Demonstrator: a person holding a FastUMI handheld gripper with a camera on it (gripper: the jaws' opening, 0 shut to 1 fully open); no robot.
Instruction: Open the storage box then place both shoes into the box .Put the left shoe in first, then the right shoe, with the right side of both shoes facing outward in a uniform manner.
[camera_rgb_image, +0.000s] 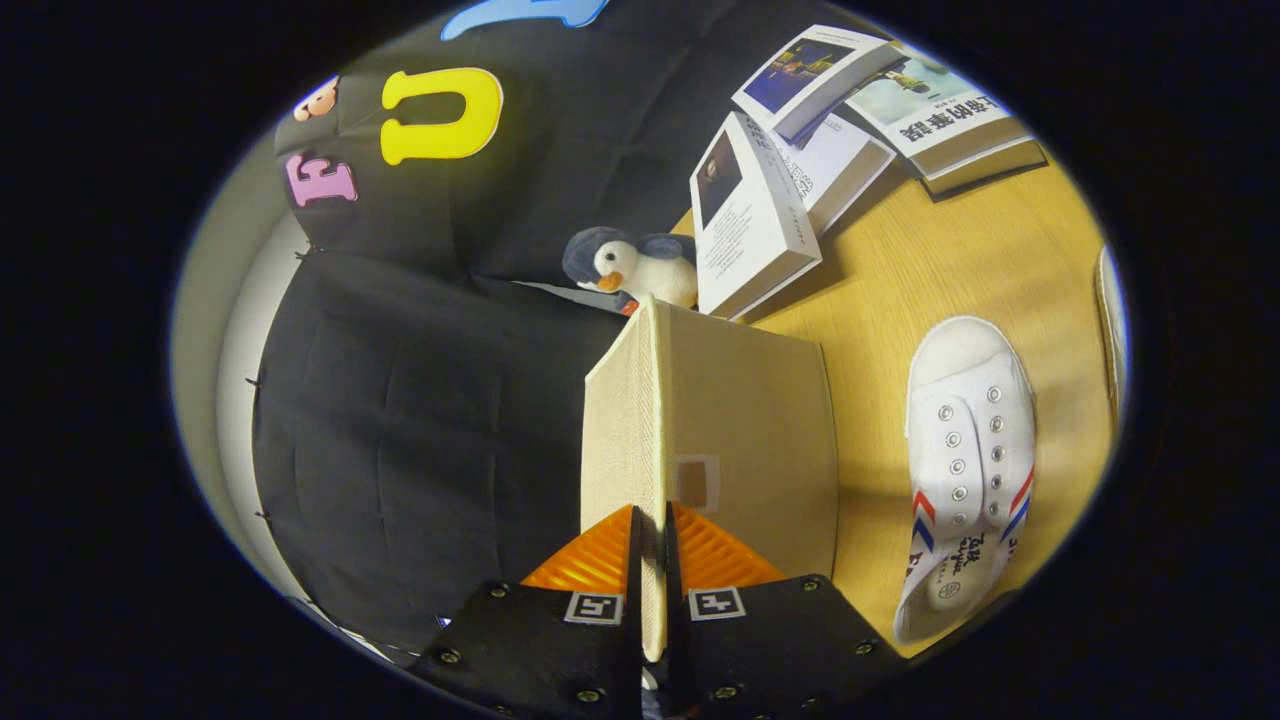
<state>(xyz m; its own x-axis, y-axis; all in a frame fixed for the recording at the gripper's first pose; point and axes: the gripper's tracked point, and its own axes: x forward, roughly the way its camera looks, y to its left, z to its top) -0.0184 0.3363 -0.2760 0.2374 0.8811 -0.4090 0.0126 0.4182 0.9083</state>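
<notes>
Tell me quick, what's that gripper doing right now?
Gripper: closed, both fingers pinching the edge of the beige box lid.

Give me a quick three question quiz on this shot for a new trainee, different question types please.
1. True or false: the gripper is shut on the lid.
2. Which toy sits beyond the lid? A) bear B) penguin C) duck
3. Fill in: the white shoe lies on the ____.

Key: 1 true, both jaws pinch the lid's edge. 2 B, the penguin, beside the books. 3 table.
</notes>
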